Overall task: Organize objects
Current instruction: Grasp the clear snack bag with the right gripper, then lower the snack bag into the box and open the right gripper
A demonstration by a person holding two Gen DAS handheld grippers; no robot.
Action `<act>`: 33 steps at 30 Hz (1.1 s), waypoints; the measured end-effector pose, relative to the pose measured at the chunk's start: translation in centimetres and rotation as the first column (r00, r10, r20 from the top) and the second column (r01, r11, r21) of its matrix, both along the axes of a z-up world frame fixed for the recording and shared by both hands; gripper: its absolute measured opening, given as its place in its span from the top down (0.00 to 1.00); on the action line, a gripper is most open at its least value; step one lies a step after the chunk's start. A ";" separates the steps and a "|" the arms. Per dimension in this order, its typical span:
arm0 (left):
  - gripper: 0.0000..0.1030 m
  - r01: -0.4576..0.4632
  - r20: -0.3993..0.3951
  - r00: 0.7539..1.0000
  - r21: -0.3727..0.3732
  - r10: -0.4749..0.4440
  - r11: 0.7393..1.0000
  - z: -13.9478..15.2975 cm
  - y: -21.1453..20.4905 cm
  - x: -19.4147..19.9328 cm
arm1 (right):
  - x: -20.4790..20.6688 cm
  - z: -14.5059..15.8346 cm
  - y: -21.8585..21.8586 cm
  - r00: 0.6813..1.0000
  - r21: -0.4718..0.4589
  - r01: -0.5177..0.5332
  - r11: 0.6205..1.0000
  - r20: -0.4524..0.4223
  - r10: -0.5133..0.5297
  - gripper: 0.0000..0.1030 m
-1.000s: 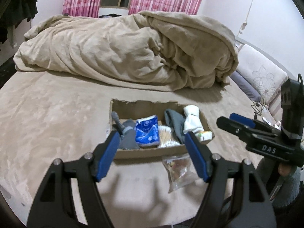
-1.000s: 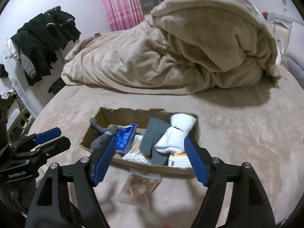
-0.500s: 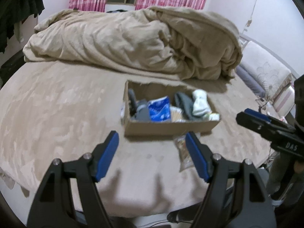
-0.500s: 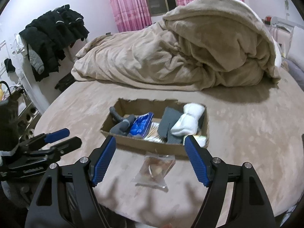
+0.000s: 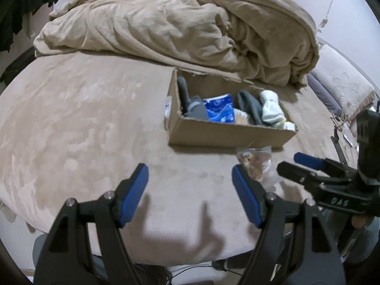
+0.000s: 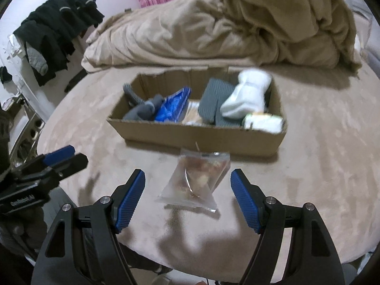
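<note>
A cardboard box [image 5: 228,134] [image 6: 190,135] stands on the bed. It holds grey socks [image 6: 215,98], a white sock roll [image 6: 247,95], a blue packet [image 6: 174,106] and other small items. A clear plastic bag of snacks [image 6: 197,178] [image 5: 255,163] lies on the bedspread just in front of the box. My right gripper [image 6: 187,196] is open, its fingers either side of the bag's near end. My left gripper [image 5: 190,193] is open and empty over bare bedspread, left of the bag. The right gripper also shows in the left wrist view [image 5: 306,166].
A rumpled beige duvet [image 5: 190,30] is piled behind the box. Dark clothes [image 6: 54,28] hang at the left by the wall. A pillow [image 5: 342,87] lies at the far right. The bed's near edge runs just below both grippers.
Both grippers have pulled back from the box and dropped lower. The right gripper has come in around the snack bag. Both stay open.
</note>
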State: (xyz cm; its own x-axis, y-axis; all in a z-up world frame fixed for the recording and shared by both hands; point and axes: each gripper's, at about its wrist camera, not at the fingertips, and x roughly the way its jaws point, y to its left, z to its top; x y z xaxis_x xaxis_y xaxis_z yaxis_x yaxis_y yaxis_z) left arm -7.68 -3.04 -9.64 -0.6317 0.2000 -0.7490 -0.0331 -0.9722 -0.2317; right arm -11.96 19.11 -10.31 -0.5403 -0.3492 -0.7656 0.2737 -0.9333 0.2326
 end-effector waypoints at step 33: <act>0.28 0.013 0.006 1.000 -0.012 -0.013 1.000 1.2 0.9 0.9 | 1.5 -0.2 -0.3 0.999 0.003 -0.038 0.999 0.017 0.038 0.49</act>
State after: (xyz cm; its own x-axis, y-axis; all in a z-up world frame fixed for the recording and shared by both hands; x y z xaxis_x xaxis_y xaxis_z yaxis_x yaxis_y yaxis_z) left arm -6.77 -2.14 -8.47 -0.6249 0.1988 -0.7550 -0.0440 -0.9745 -0.2202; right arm -10.51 18.78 -10.49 -0.5132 -0.3667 -0.7760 0.3052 -0.9230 0.2343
